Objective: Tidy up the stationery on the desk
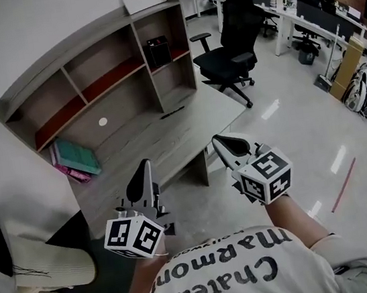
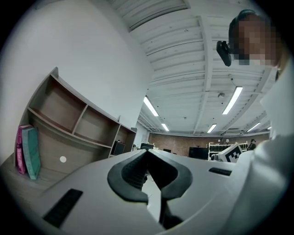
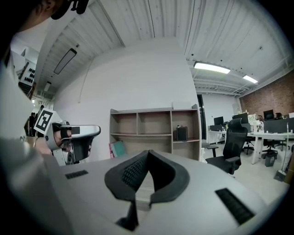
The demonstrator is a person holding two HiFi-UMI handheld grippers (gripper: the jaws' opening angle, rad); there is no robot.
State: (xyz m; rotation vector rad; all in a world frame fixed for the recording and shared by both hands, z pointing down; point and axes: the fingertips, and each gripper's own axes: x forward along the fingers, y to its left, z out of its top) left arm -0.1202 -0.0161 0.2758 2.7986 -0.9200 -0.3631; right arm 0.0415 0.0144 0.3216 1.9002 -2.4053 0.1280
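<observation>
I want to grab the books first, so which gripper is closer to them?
Left. The left gripper is just before the desk, right of the books; the right gripper is farther right, past the desk's corner.

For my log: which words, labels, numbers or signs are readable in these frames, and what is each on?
"Chateau Marmon", upside down in the head view, its end hidden: on the person's shirt.
Cubes on the left tool and right tool: square code patterns only, no letters.
Books on the desk: no print readable.
Cardboard box across the room: too small to read.
</observation>
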